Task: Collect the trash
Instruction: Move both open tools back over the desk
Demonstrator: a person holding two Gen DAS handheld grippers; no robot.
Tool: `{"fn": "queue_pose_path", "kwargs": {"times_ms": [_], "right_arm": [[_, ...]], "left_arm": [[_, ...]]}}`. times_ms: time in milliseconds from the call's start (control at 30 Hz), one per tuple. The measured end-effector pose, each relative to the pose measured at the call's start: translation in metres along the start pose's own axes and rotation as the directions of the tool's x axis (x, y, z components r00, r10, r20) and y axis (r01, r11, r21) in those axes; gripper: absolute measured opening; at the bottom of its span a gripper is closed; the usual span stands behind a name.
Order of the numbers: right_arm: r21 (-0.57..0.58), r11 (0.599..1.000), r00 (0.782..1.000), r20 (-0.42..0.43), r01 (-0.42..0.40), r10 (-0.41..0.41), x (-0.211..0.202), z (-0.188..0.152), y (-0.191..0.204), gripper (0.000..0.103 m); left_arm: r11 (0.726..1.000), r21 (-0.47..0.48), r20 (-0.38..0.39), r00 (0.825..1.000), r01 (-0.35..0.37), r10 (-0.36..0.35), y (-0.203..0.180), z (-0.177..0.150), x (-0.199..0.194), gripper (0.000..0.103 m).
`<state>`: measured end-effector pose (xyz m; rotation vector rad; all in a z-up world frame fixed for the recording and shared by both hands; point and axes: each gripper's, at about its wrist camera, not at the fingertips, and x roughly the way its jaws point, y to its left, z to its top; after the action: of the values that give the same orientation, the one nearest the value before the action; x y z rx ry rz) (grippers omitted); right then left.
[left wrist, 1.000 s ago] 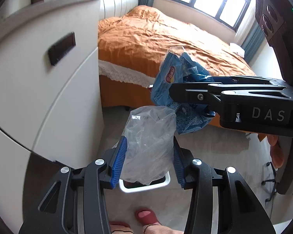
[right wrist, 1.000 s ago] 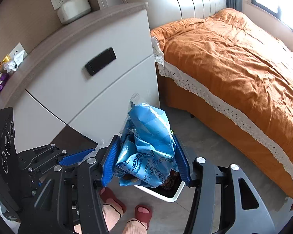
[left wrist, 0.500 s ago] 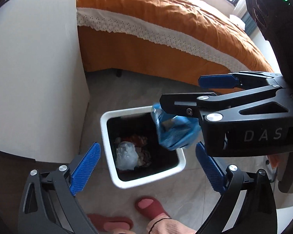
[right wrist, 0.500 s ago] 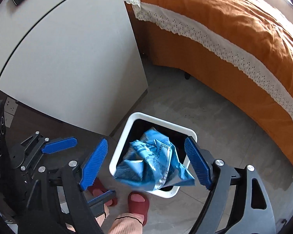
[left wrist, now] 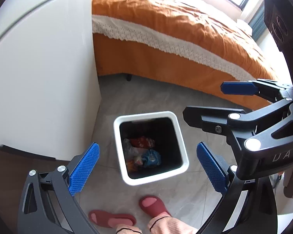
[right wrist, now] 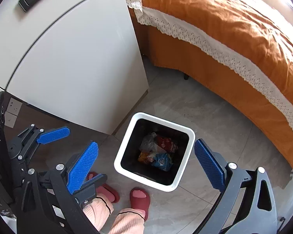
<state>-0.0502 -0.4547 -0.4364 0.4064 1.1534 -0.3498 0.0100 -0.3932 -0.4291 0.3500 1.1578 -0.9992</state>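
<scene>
A white-rimmed square trash bin (left wrist: 177, 132) stands on the grey tile floor, also in the right wrist view (right wrist: 191, 134). Inside lie a blue snack bag (left wrist: 151, 157) (right wrist: 162, 160), a clear plastic bag (left wrist: 129, 149) (right wrist: 147, 141) and red and orange wrappers (right wrist: 167, 142). My left gripper (left wrist: 147, 167) is open and empty above the bin. My right gripper (right wrist: 146, 160) is open and empty above it too. The right gripper (left wrist: 211, 101) shows at the right in the left wrist view, and the left gripper (right wrist: 68, 144) at the left in the right wrist view.
A white cabinet (left wrist: 41, 74) (right wrist: 72, 48) stands left of the bin. A bed with an orange cover (left wrist: 175, 31) (right wrist: 234, 29) lies behind it. The person's feet in red slippers (left wrist: 152, 204) (right wrist: 139, 197) are just in front of the bin.
Both grippers tilted down over the bin and opened. The clear bag fell from the left and the blue snack bag from the right into the bin.
</scene>
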Motion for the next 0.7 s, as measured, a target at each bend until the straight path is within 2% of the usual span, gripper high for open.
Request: {"fn": "queue_pose_path", "kwargs": {"times_ms": [233, 433, 533, 600, 700], "right_arm": [[-0.015, 1.0, 0.998, 0.06, -0.004, 0.005, -0.075, 0.02, 0.021, 0.098], [-0.085, 0.996, 0.982, 0.188, 0.006, 0.01, -0.16, 0.049, 0.053, 0.098], [-0.13, 0.991, 0.962, 0.268, -0.024, 0.059, -0.199, 0.071, 0.078, 0.098], [-0.18, 0.983, 0.941, 0.326, -0.037, 0.096, -0.221, 0.088, 0.102, 0.098], [-0.253, 0.966, 0.911, 0.383, -0.058, 0.155, -0.245, 0.109, 0.137, 0.098]], "left_arm": [[1.0, -0.02, 0.082, 0.997, -0.011, 0.012, -0.009, 0.024, -0.088, 0.098], [1.0, -0.024, 0.204, 0.979, -0.013, 0.018, -0.017, 0.041, -0.188, 0.098], [0.999, -0.03, 0.291, 0.956, -0.027, 0.034, -0.015, 0.045, -0.242, 0.098], [0.997, -0.047, 0.343, 0.936, -0.062, 0.074, -0.009, 0.046, -0.272, 0.098], [0.986, -0.092, 0.409, 0.898, -0.138, 0.164, 0.009, 0.048, -0.314, 0.098]]}}
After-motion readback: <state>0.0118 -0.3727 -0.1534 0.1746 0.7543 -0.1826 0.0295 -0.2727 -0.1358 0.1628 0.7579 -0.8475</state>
